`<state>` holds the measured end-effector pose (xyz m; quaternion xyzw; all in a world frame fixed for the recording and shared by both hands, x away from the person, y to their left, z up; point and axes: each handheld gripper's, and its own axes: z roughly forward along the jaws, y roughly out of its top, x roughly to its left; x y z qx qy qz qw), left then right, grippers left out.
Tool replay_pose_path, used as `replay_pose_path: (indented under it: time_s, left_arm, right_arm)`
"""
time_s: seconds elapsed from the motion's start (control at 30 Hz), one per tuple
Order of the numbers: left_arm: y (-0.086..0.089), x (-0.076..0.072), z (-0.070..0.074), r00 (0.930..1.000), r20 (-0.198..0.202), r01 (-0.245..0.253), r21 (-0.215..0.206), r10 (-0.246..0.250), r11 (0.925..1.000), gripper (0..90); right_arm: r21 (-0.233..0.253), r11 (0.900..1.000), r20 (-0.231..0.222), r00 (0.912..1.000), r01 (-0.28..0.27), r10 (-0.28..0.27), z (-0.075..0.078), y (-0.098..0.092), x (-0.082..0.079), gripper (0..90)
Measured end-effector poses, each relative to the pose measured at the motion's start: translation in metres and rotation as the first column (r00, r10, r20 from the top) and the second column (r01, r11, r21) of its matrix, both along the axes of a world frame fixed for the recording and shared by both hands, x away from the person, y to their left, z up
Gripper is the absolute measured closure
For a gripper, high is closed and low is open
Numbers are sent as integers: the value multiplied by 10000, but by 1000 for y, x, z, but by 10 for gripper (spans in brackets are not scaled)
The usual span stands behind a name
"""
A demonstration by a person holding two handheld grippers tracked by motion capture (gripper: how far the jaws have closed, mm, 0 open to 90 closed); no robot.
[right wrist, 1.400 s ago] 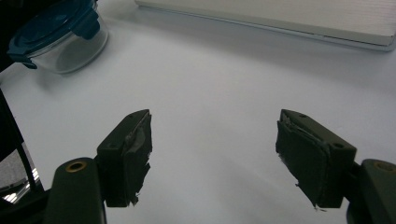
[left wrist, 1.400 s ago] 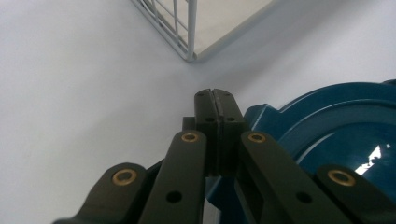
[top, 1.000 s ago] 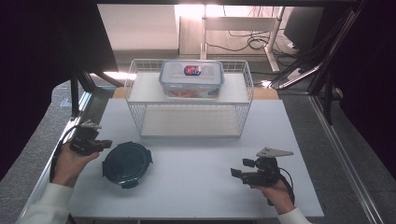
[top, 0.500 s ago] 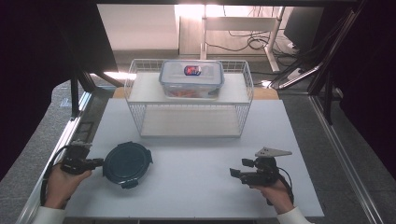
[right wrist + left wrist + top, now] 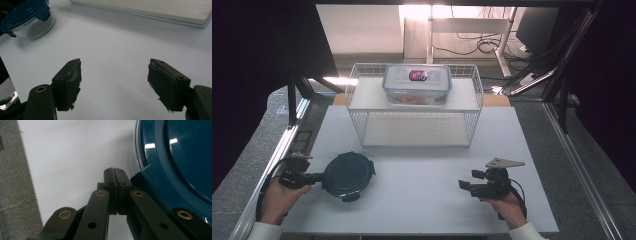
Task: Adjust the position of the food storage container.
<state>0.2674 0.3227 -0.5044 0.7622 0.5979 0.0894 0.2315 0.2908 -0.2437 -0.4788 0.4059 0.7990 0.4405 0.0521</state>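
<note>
A round glass container with a dark blue clip lid [image 5: 348, 175] sits on the white table at the front left. My left gripper [image 5: 317, 176] lies against its left edge. In the left gripper view the jaws [image 5: 115, 171] are pressed together with nothing between them, right beside a lid clip [image 5: 141, 178]. At the front right my right gripper [image 5: 463, 185] points left and stands open over bare table [image 5: 117, 77]. The round container [image 5: 27, 17] shows far off in the right gripper view.
A white wire rack [image 5: 414, 107] stands at the back middle of the table, its base [image 5: 150, 7] ahead of the right gripper. A rectangular clear lidded box [image 5: 417, 84] with food rests on the rack's top shelf. The table's left edge borders a metal rail [image 5: 277, 160].
My left gripper has drawn back toward the front of the table and now lies at the round container's left edge. The right gripper and the container have stayed put.
</note>
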Motion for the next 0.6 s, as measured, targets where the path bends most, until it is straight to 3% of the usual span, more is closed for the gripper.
replay_pose_path:
  time_s: [0.1,0.3,0.6]
  left_arm:
    - [-1,2,-1,10000,-48,-36,62,36,10000,893]
    - [-2,6,-3,9999,-82,-134,-260,132,9996,895]
    - [-19,16,-3,9995,-83,312,-512,-317,9982,896]
  right_arm:
    - [18,10000,16,10000,33,-33,0,0,0,268]
    - [-7,10000,-10,10000,38,-38,0,-1,1,268]
    - [-15,10000,-108,9999,48,-48,-1,0,2,270]
